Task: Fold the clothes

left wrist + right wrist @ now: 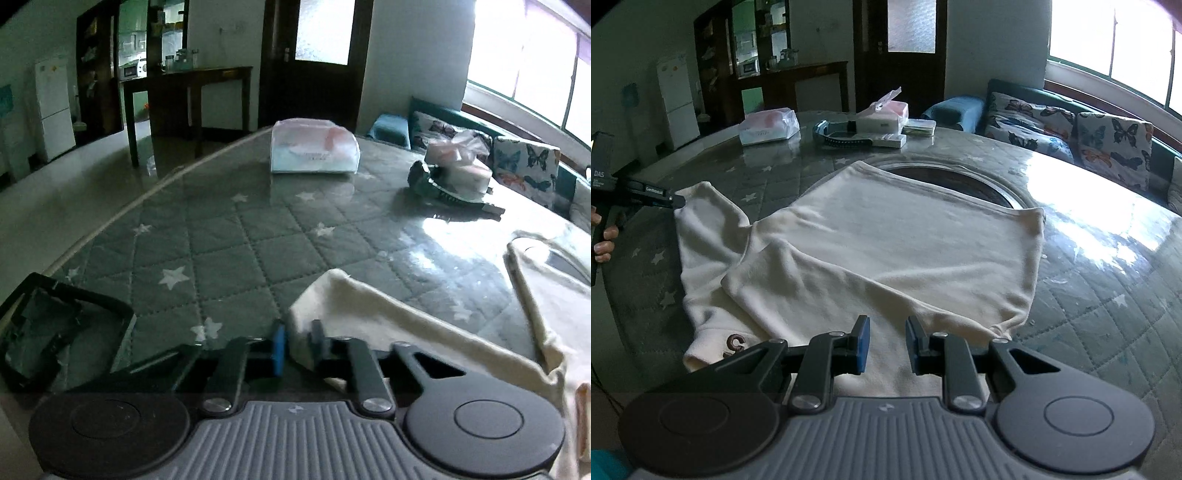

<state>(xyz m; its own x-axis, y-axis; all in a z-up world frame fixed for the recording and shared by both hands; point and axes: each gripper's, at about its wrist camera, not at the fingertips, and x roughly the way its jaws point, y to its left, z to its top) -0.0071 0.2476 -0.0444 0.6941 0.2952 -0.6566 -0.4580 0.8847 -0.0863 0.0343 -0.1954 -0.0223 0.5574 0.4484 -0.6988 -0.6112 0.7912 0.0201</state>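
Note:
A cream sweatshirt [886, 240] lies spread on the quilted grey star-patterned table [1108, 295], its right sleeve folded across the body. My left gripper [298, 345] is shut on the cuff end of the other sleeve [388, 317], which stretches off to the right. It also shows at the left of the right wrist view [677, 201], pinching the sleeve tip. My right gripper [886, 345] is open and empty, hovering over the sweatshirt's near edge.
A plastic-wrapped tissue pack [314, 147] and boxes with a dark strap [857, 133] sit at the table's far side. A round recess [960, 181] shows beyond the sweatshirt. A black frame [55, 332] lies at the left. A sofa with butterfly cushions [1071, 136] stands behind.

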